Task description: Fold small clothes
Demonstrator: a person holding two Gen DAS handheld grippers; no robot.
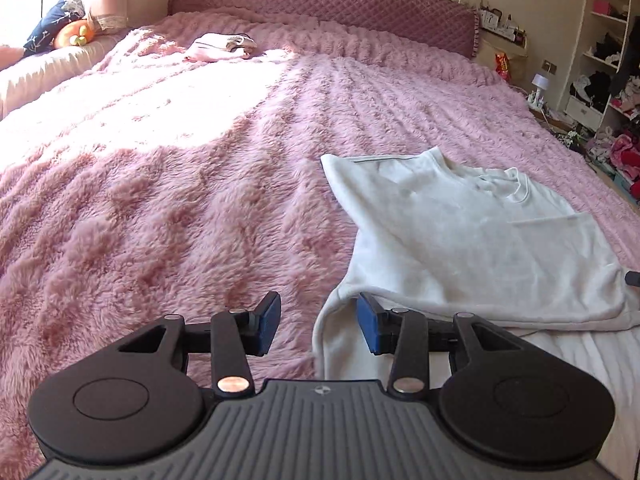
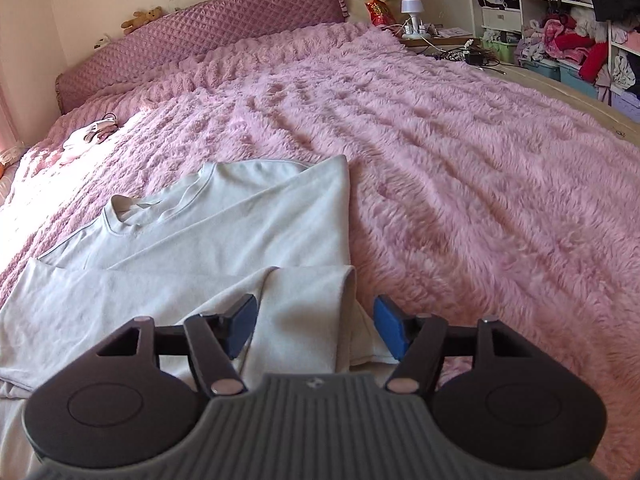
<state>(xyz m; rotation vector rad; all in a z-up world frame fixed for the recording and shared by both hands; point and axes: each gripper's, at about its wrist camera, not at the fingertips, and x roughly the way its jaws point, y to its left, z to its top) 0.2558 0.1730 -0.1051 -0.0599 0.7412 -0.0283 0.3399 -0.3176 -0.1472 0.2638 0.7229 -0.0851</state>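
Note:
A white long-sleeved top (image 1: 460, 232) lies flat on the pink fluffy bedspread (image 1: 180, 200), collar toward the headboard, with both sleeves folded in over the body. It also shows in the right wrist view (image 2: 208, 232). My left gripper (image 1: 318, 328) is open at the top's left bottom edge; a fold of white cloth hangs between its blue pads without being pinched. My right gripper (image 2: 316, 330) is open, its jaws either side of the folded sleeve end (image 2: 308, 320) at the right bottom edge.
A small pile of folded pale clothes (image 1: 222, 46) lies far up the bed near the quilted headboard (image 1: 320, 4). Cushions (image 1: 60, 28) sit at the far left. A nightstand with a lamp (image 2: 412, 12) and cluttered shelves (image 2: 568, 28) stand right of the bed.

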